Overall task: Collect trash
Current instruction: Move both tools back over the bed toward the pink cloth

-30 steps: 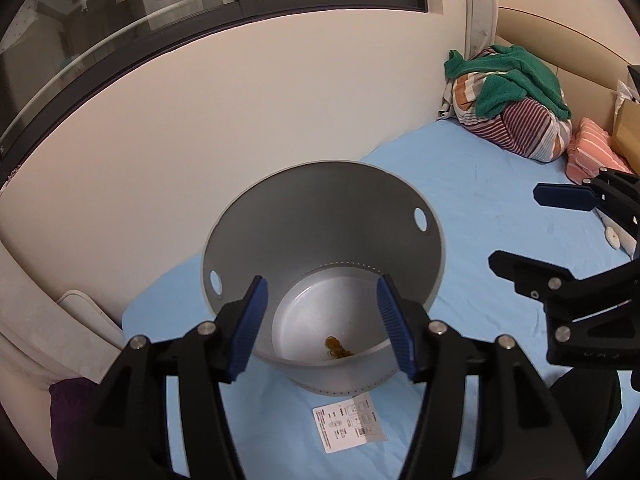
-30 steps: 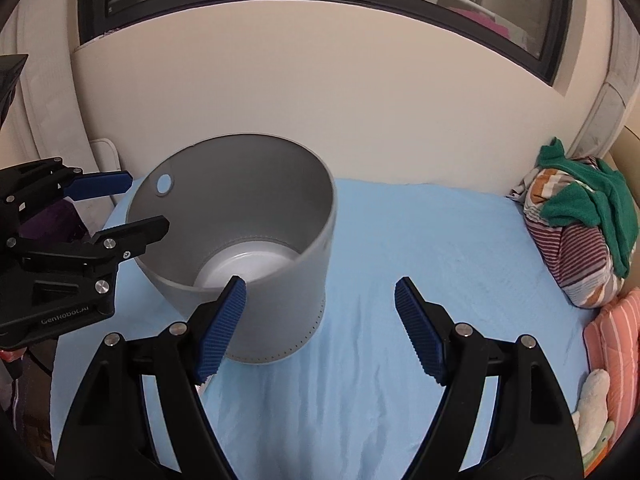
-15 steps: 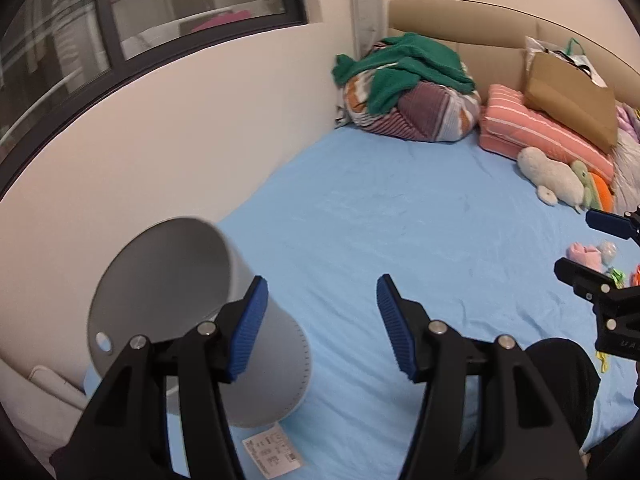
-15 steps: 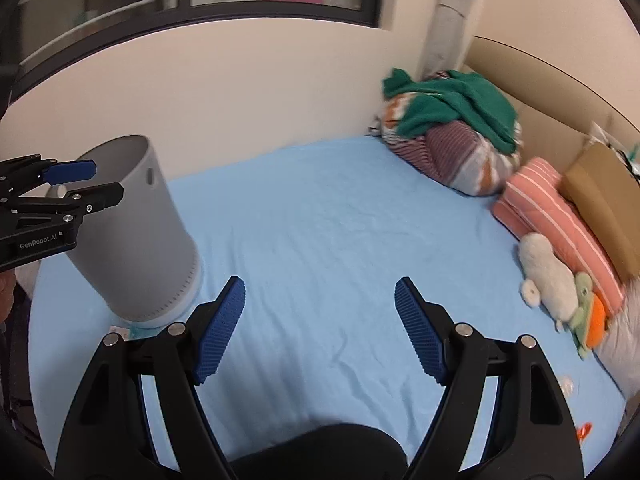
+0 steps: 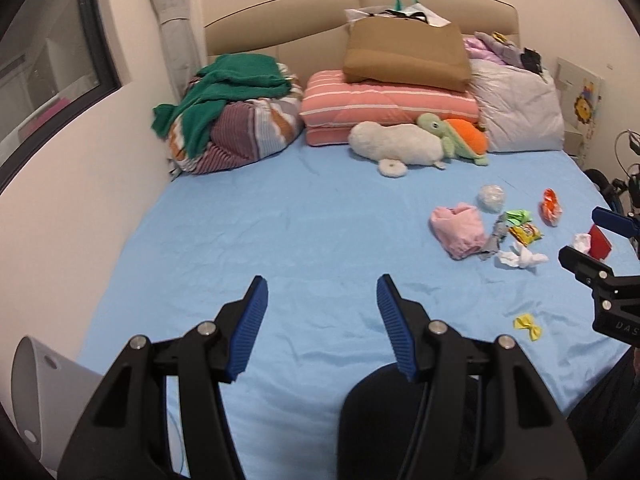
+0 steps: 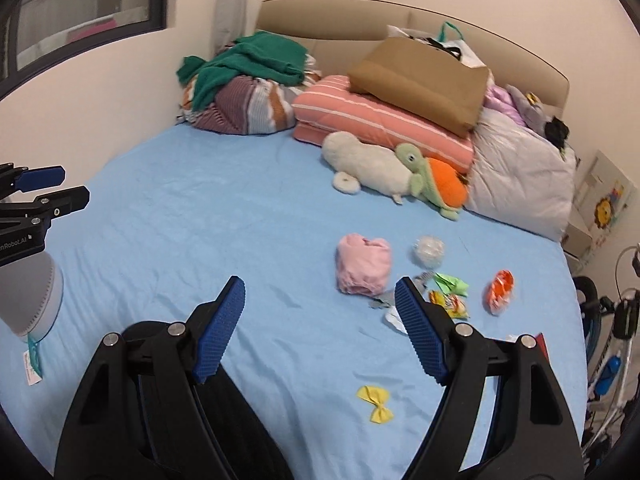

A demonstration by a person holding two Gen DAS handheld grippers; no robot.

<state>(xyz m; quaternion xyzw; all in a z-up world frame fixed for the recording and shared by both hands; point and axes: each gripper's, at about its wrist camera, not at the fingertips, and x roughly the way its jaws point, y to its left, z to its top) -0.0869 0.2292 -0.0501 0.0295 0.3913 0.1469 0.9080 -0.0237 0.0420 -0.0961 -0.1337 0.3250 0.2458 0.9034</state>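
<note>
The grey cylindrical bin (image 6: 30,292) stands at the left edge of the light-blue bed sheet (image 5: 280,232), cut off by the frame. The left gripper (image 5: 320,320) and right gripper (image 6: 318,320) hang with jaws apart and empty over broad bare sheet. The litter lies right: a crumpled white tissue (image 5: 520,258), yellow snack wrapper (image 5: 526,233), orange wrapper (image 5: 551,206) and yellow bow-shaped wrapper (image 6: 376,402); the right jaw hides part of the cluster.

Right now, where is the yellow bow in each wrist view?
Left wrist: yellow bow low on the right, on the blue sheet.
Right wrist: yellow bow bottom centre, between the finger arms.
Shared landmark: the pink cloth, farther up the bed in both.
</note>
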